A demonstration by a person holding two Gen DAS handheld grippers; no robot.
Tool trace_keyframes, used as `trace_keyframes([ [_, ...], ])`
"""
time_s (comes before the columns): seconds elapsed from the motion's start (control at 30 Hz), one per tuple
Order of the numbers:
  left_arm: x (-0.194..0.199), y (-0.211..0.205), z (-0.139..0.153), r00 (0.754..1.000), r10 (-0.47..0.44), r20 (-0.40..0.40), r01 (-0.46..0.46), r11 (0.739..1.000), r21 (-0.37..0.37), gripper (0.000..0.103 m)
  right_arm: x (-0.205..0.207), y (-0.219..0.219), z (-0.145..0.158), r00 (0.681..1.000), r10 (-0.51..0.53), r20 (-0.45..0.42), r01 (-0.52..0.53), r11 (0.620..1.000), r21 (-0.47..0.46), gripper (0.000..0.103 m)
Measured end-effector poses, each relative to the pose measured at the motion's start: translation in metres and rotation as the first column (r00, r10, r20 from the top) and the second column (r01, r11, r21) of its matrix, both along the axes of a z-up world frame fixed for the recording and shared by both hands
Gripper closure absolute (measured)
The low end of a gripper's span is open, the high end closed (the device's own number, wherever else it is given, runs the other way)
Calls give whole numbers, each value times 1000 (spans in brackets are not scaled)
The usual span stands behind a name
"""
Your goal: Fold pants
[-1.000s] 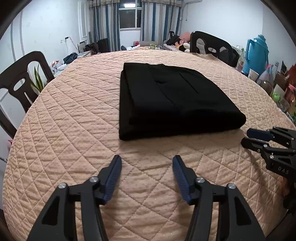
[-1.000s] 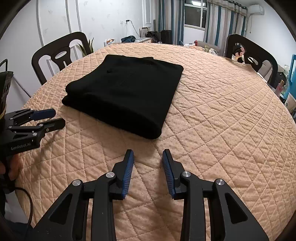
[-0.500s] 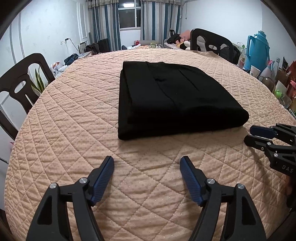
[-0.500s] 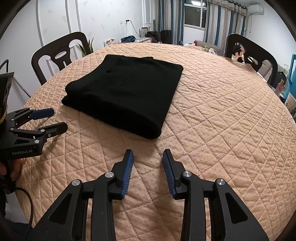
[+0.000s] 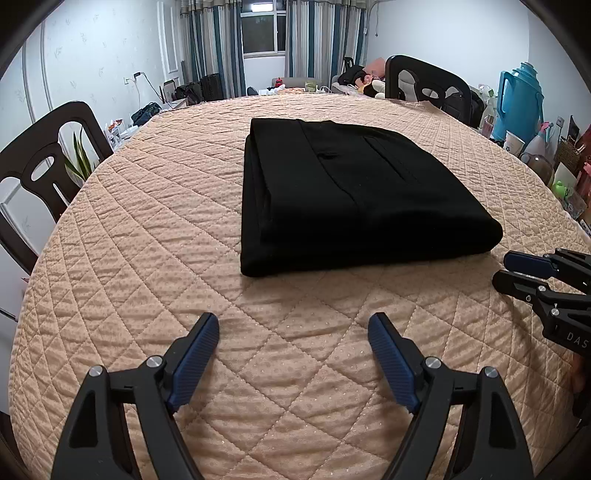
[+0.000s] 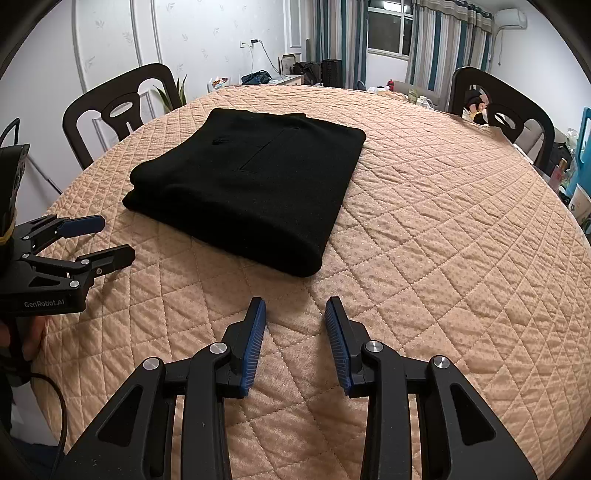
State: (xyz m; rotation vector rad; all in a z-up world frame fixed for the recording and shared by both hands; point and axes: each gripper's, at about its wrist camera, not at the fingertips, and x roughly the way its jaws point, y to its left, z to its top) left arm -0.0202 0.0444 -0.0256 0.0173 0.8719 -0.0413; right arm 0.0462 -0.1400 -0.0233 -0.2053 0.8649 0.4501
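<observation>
On quilted table [image 5: 155, 236] — pants [image 5: 354, 195] folded | both hand-held grippers empty

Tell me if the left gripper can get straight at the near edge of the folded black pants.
Probably yes. The left gripper is open and empty, its jaws having just been opening, and only bare quilted table cover lies between it and the pants. The right gripper sits off to the side, clear of that path.

White panelled walls [image 6: 110, 44]; striped curtains [image 5: 218, 48] around a dark window [image 5: 263, 35] (ceiling light reflected); dark chairs [image 6: 118, 107] round a table under peach quilted cover [image 5: 147, 229]; air conditioner [image 6: 511, 18] high up.
</observation>
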Motion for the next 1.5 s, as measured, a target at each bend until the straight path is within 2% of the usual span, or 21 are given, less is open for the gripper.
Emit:
trace_keyframes([
  [1.5, 2, -1, -2, 1000, -10, -16, 10, 1000, -4, 10, 0, 0, 0, 1000, 0, -3, 0, 1000, 5, 68],
])
